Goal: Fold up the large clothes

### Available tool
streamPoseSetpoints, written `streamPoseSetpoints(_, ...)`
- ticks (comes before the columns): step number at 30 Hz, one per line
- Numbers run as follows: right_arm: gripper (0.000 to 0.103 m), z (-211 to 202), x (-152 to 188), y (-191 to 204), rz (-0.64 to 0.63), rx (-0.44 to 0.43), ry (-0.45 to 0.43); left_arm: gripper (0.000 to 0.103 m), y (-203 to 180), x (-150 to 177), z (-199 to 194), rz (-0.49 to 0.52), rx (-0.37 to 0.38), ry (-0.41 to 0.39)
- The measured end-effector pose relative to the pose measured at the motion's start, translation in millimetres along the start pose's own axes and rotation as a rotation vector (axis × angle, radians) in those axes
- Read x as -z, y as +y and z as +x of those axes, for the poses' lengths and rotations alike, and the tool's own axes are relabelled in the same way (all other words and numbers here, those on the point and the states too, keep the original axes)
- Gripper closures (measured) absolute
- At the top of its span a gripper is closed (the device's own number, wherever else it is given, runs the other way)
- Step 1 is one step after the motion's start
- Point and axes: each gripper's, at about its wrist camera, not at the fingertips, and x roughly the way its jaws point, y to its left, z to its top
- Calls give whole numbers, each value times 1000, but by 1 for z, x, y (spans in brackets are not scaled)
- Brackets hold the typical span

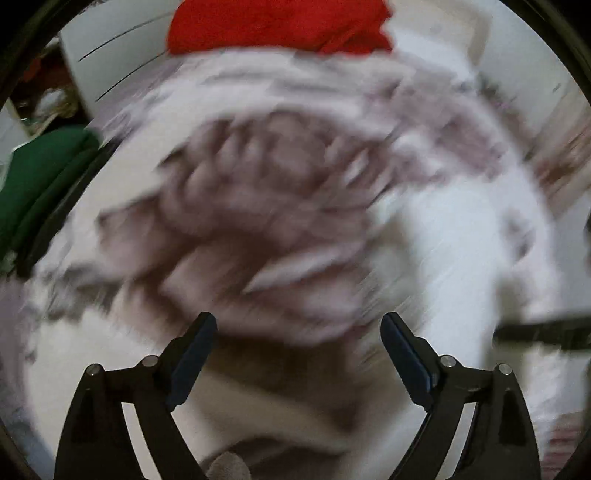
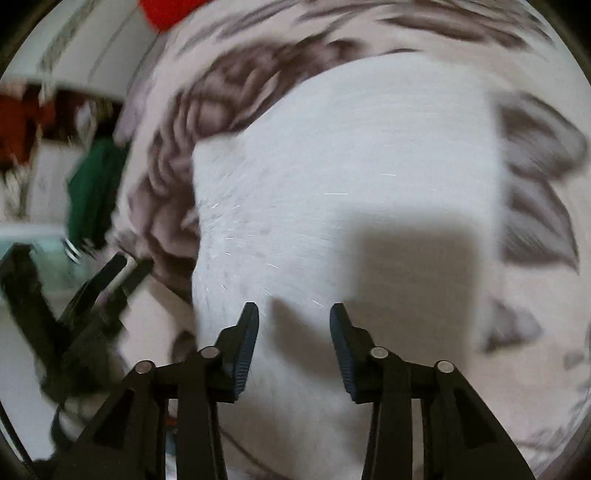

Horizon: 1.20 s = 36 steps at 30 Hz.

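A: The left hand-held gripper [image 1: 298,334] is spread wide with nothing between its fingers, and the right hand-held gripper [image 2: 294,325] stands parted too, also empty.

B: Where is the garment?

A: The pale patterned garment [image 1: 266,206] lies rumpled on the white desk [image 1: 461,236], filling the left view from nine to two o'clock. In the right view it curves around a bare patch of desk from eight to four o'clock.

B: Anything else?

A: Red cloth [image 1: 280,26] at twelve o'clock, green cloth [image 1: 40,177] at nine. Both views are motion-blurred.
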Motion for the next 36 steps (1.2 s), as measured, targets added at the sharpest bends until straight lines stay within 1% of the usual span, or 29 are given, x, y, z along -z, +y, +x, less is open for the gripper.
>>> streamPoseSetpoints(1,72,26,-6,9,-8,56,44,12,7,12,13,-4,-25,41)
streamPoseSetpoints(3,73,64,-12,13,0,147,99,12,20,32,35,-35,-72,108)
streamPoseSetpoints(4,73,77,-16,14,4,173,118,12,26,40,42,-52,-75,123)
streamPoseSetpoints(6,73,85,-23,16,37,208,138,12,36,49,47,-90,-69,128)
streamPoseSetpoints(8,73,96,-28,25,36,276,152,12,44,52,48,-113,-64,120)
streamPoseSetpoints(10,74,104,-27,36,10,361,135,12,49,51,46,-121,-65,114)
streamPoseSetpoints(12,73,98,-27,43,14,383,137,12,49,49,37,-124,-63,107)
streamPoseSetpoints(14,72,78,-18,42,27,325,107,12,45,48,20,-119,-40,93)
streamPoseSetpoints(15,71,60,-8,37,34,257,84,12,44,49,10,-119,-25,84)
streamPoseSetpoints(16,70,40,7,29,44,174,72,12,44,51,1,-121,-4,79)
streamPoseSetpoints(17,64,26,21,25,54,121,73,12,43,56,-10,-127,29,82)
streamPoseSetpoints(18,60,7,43,15,71,45,73,12,41,60,-17,-135,53,84)
streamPoseSetpoints(19,58,-12,68,2,88,-10,62,12,39,66,-25,-142,75,93)
streamPoseSetpoints(20,54,-22,84,-7,98,-31,56,12,36,74,-31,-148,96,111)
streamPoseSetpoints(21,51,-35,111,-21,118,-41,47,12,34,83,-37,-155,116,129)
streamPoseSetpoints(22,51,-42,139,-38,151,-35,43,12,30,93,-42,-156,117,145)
streamPoseSetpoints(23,51,-45,153,-50,178,-23,44,12,25,104,-46,-150,111,164)
streamPoseSetpoints(24,51,-45,177,-68,218,-6,52,12,18,119,-47,-136,113,193)
streamPoseSetpoints(25,51,-42,202,-87,257,-7,59,12,12,128,-45,-124,107,217)
streamPoseSetpoints(26,51,-37,216,-98,288,-18,59,12,5,140,-42,-108,97,250)
streamPoseSetpoints(27,51,-28,238,-113,342,-40,72,12,-1,154,-37,-90,94,286)
streamPoseSetpoints(28,51,-15,258,-125,397,-75,91,12,-8,166,-34,-74,83,304)
streamPoseSetpoints(31,51,26,290,-145,488,-165,104,12,-27,192,-28,-9,26,310)
streamPoseSetpoints(33,51,43,298,-147,501,-177,102,12,-36,201,-29,13,-7,302)
streamPoseSetpoints(34,51,51,301,-144,497,-179,100,12,-40,203,-30,16,-7,297)
streamPoseSetpoints(36,51,55,304,-140,483,-160,82,12,-46,205,-31,21,-16,290)
